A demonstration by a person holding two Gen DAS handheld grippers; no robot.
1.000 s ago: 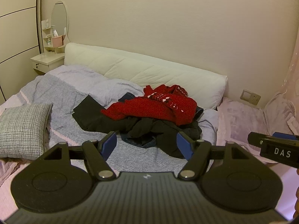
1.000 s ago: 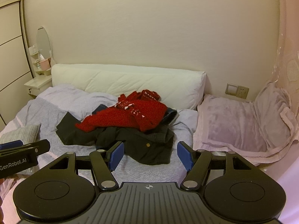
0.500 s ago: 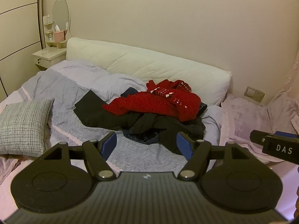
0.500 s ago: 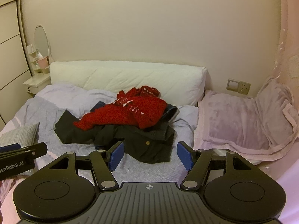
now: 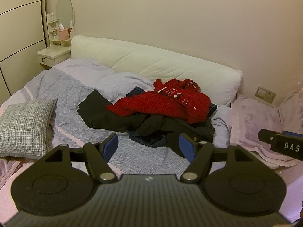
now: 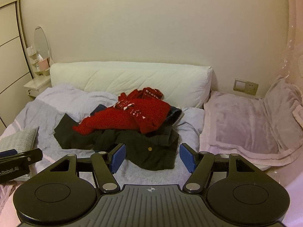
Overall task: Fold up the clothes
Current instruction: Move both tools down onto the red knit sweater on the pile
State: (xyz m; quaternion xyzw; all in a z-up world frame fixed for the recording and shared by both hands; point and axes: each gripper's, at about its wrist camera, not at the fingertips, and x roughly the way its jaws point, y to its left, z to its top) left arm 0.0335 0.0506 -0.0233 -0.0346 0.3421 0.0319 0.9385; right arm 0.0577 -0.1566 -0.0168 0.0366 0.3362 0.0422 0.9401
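Observation:
A heap of clothes lies in the middle of the bed. A red knit sweater (image 5: pixel 166 104) (image 6: pixel 132 115) with white pattern lies on top of a black garment (image 5: pixel 117 117) (image 6: pixel 151 151) and a dark blue denim piece (image 5: pixel 149 140). My left gripper (image 5: pixel 148 147) is open and empty, held in the air short of the heap. My right gripper (image 6: pixel 151 157) is open and empty, also short of the heap. The right gripper's side (image 5: pixel 282 145) shows at the right of the left wrist view. The left gripper's side (image 6: pixel 17 160) shows at the left of the right wrist view.
The bed has a grey-blue herringbone cover (image 5: pixel 72 102) and a long white headboard cushion (image 5: pixel 155 66). A grey checked pillow (image 5: pixel 24 124) lies at the left. A pink blanket (image 6: pixel 244 124) covers the right side. A bedside shelf with a mirror (image 5: pixel 64 13) stands at the back left.
Both grippers have risen and drawn slightly nearer the bed; the heap sits lower in both views. The clothes have not moved. Both grippers stay open.

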